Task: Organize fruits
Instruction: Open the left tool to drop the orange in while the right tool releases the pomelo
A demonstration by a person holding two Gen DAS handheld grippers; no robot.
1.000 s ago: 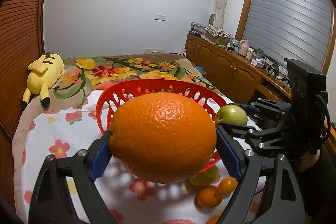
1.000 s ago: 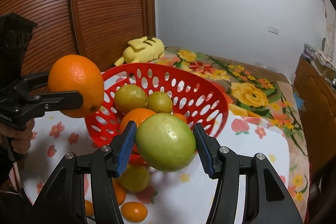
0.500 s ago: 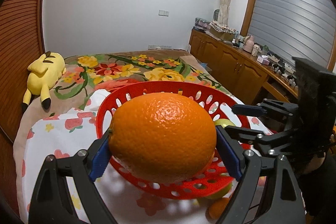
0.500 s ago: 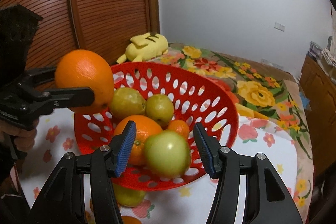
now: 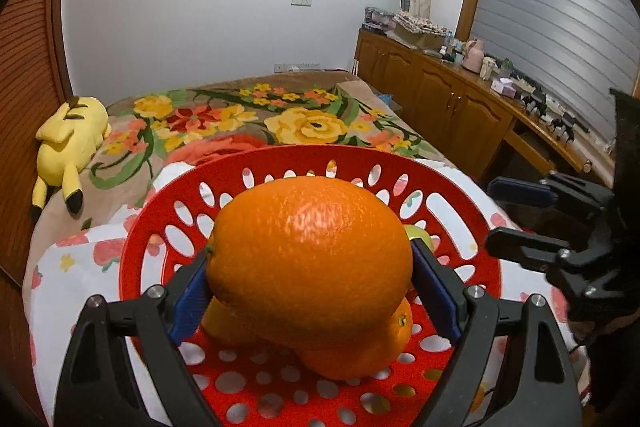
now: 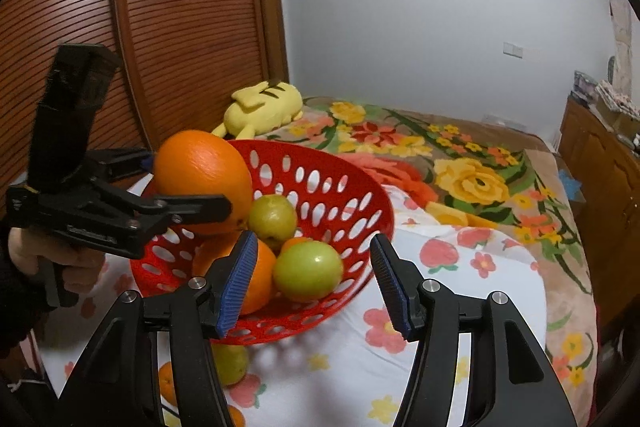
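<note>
Blue-padded fingers (image 5: pixel 434 291) of the left gripper (image 5: pixel 310 287) clamp a large round orange (image 5: pixel 310 259) above the red perforated plastic basket (image 5: pixel 304 159); the right gripper (image 6: pixel 314 285) hangs empty, fingers apart, over a green apple (image 6: pixel 308 270) (lying in the basket); released from this height, the orange could roll off the piled fruit onto the floral bedsheet (image 6: pixel 460 311).

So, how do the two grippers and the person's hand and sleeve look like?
Both grippers are alike: the right gripper and the left gripper have black angular plastic arms with silver screw heads at the joints, and ribbed blue pads on the fingertips. The left one carries a tall black block on top. The hand wears a dark sleeve. No cables or markings are clear.
</note>
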